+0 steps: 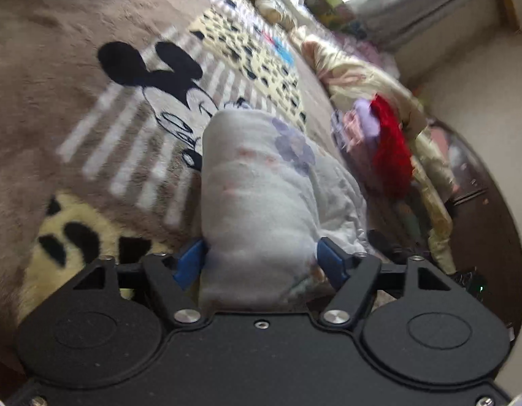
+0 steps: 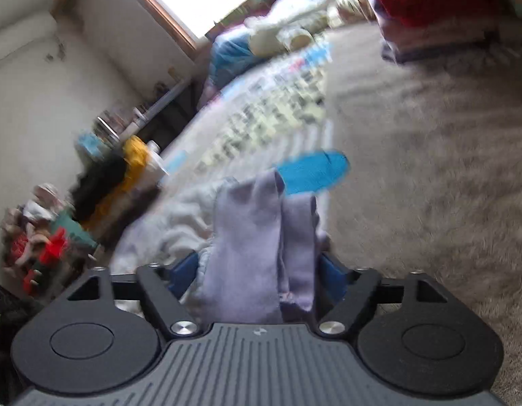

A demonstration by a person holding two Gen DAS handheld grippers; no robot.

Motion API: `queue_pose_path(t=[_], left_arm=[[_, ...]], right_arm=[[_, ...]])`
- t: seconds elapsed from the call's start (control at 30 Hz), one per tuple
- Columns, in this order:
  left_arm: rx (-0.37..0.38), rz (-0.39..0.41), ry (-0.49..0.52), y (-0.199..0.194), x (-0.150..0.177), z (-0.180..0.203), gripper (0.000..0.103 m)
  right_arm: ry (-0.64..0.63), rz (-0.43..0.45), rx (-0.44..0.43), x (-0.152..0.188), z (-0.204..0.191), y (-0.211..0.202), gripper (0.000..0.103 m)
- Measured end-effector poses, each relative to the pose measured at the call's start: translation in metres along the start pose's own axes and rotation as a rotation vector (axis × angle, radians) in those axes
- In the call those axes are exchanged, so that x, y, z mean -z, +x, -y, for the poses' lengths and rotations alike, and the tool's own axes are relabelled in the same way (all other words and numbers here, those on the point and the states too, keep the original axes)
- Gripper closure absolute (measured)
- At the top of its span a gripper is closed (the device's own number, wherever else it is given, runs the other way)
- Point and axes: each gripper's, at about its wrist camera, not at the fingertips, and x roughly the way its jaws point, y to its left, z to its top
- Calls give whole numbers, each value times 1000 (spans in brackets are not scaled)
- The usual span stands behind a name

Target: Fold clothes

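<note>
The left gripper [image 1: 261, 260] is clamped on a bunched pale floral garment [image 1: 257, 196] above the brown cartoon blanket [image 1: 58, 77]. The right gripper [image 2: 261, 270] grips its lavender folds [image 2: 261, 237]. Both views are blurred.

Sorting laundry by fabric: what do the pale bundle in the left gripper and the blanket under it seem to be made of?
Pale bundle: probably thin, soft cotton-like knit, matte, with a faint floral print; it bulges in soft folds. Blanket: looks like plush fleece, with a fuzzy, matted brown pile. Blur leaves both uncertain.
</note>
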Motion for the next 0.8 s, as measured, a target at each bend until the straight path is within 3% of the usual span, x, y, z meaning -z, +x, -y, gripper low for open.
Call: queue_pose_path(t=[0.13,0.2,0.27,0.33,0.37,0.43,0.6,0.8], left_arm=[[23,13,-53,2,-4,-8,27],[55,-14,-97,11,-5,-12,26],[66,-39,-126,22,-2,-13,26],[70,-30,-127,25,3,-13,32],[75,-19,-128,25,5,-13,36],[95,0,-138,21,6,-16,44],[138,64,-97,-11,-2,-23,50],[131,199,-121,-71,-32,-60,50]], right_arm=[[101,9,-31,10,8,-5,12],[167,-35,-47,24,18,5,12],[183,-11,-54,36,21,9,12],[192,11,-44,40,18,8,19],[209,12,-45,40,18,10,32],[228,20,-51,43,17,11,37],[178,12,-82,40,-13,16,44],[84,-54,-196,27,-73,68,44]])
